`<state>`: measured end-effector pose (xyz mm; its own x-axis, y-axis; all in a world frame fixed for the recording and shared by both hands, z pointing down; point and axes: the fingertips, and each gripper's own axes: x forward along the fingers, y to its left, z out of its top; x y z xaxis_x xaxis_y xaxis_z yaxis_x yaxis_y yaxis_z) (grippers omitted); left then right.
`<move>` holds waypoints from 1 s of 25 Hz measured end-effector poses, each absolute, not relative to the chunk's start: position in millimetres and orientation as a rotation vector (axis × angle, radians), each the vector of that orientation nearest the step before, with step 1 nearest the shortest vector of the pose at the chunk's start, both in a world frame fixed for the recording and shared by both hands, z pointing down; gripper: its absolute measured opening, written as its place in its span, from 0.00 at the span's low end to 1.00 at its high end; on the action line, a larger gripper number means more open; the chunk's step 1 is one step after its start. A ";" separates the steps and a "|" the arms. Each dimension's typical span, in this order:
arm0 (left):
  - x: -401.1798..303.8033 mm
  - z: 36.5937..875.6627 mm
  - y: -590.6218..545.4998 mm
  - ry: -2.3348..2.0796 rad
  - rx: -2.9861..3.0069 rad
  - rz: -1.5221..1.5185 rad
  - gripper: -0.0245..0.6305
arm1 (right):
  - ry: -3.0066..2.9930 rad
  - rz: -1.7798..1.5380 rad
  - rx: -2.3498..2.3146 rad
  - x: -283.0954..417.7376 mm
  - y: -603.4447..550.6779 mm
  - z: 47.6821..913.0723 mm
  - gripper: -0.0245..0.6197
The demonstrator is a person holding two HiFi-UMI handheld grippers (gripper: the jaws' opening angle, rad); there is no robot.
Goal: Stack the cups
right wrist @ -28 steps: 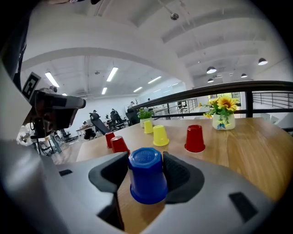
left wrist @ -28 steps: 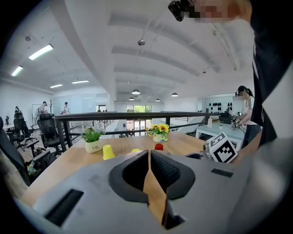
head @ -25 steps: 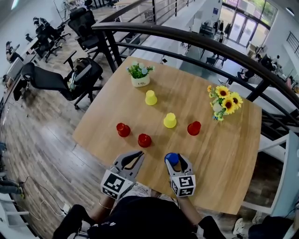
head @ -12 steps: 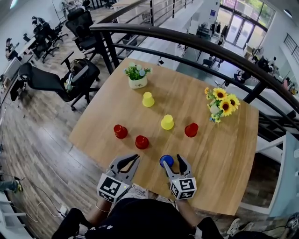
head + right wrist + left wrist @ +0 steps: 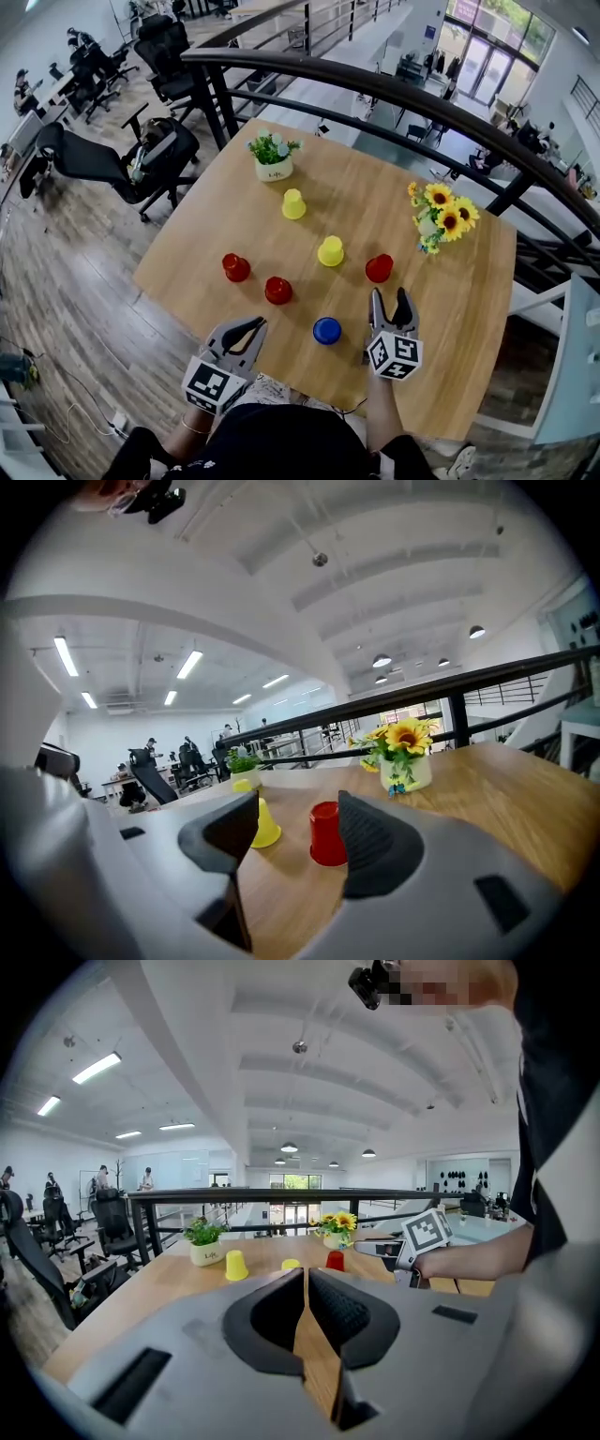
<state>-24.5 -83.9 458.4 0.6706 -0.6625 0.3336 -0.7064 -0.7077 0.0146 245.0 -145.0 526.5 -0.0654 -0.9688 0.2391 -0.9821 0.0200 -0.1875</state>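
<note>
Cups stand apart on the wooden bench [image 5: 459,309], six of them, each on its own. Nearest to us is the blue cup [image 5: 327,330], close to the bench's near edge and between our two claws.

The left claw [image 5: 246,330] hangs at the blue cup's 9 o'clock, over the near edge. In the left gripper view we see its jaws together at the tips, with only bare wood showing through the slit behind them. The right claw [image 5: 391,300] sits at the blue cup's 2 o'clock, jaws spread and holding nothing.

Just past its tips, at 12 o'clock, stands the right red cup [image 5: 379,268]. The right gripper view frames that cup in the gap between the jaws, ahead of the pads rather than between them.

The middle red cup [image 5: 277,290] is at the blue cup's 11 o'clock, and the left red cup [image 5: 235,267] lies farther out at 10 o'clock. The near yellow cup [image 5: 330,251] stands at the blue cup's 12 o'clock, near the right red cup at its 9 o'clock side. The far yellow cup [image 5: 293,203] is beyond it, toward 11 o'clock.

Farther still, we find a potted plant [image 5: 273,157] near the far edge and a sunflower vase [image 5: 436,211] at the right red cup's 1 o'clock. A dark railing [image 5: 375,80] curves behind the bench, and an office chair [image 5: 141,155] stands on the floor at the plant's 9 o'clock.
</note>
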 end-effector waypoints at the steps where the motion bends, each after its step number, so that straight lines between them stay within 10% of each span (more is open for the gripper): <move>1: -26.4 458.4 -84.6 -1.142 2.733 0.464 0.07 | -2.195 0.472 2.113 249.1 -152.5 531.1 0.45; 25: -55.4 478.4 -83.7 -1.338 2.568 0.577 0.07 | -2.078 0.467 2.000 273.7 -224.6 603.0 0.39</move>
